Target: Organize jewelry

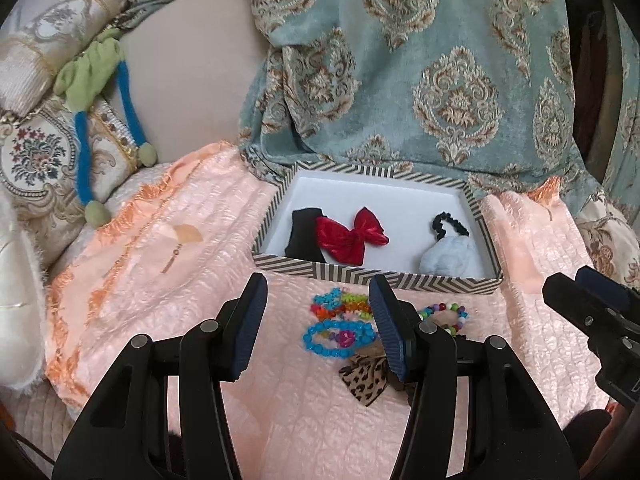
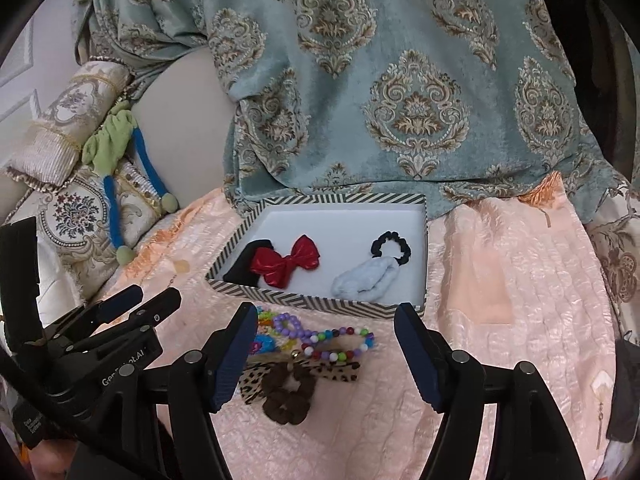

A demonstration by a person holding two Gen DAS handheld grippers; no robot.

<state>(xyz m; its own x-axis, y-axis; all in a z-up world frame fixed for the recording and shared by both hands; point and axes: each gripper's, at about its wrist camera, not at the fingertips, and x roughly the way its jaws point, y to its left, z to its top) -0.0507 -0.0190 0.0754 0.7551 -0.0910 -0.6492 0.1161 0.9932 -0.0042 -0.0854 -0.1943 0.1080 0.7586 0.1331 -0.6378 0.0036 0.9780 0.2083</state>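
Two grippers, both yours, hang with jaws apart and nothing between the pads: the left gripper point(image 1: 318, 332) and the right gripper point(image 2: 326, 356). No earlier view is at hand, so judge them only as they stand. Just below them, on the pink cloth point(image 2: 520, 280) in front of the striped box point(image 2: 320, 306), lies the loose pile: bead bracelets point(image 2: 336, 340), a leopard bow point(image 2: 256, 384) and a brown scrunchie point(image 2: 288, 396), all touching or overlapping. Inside the box you already have a red bow point(image 2: 286, 264), a black piece point(image 2: 244, 266) to its left, a pale blue scrunchie point(image 2: 366, 282) and a black scrunchie point(image 2: 390, 248) toward the right wall. The bracelets look light, hard-beaded and slippery, likely to roll or tangle; pinch across one strand at the pile's outer edge. The scrunchie and bow are soft and should compress, so take them by the middle. Part of a label shows on the left gripper's body in the right view, reading roughly "Gen…ot.AI"; the rest is too small to read.
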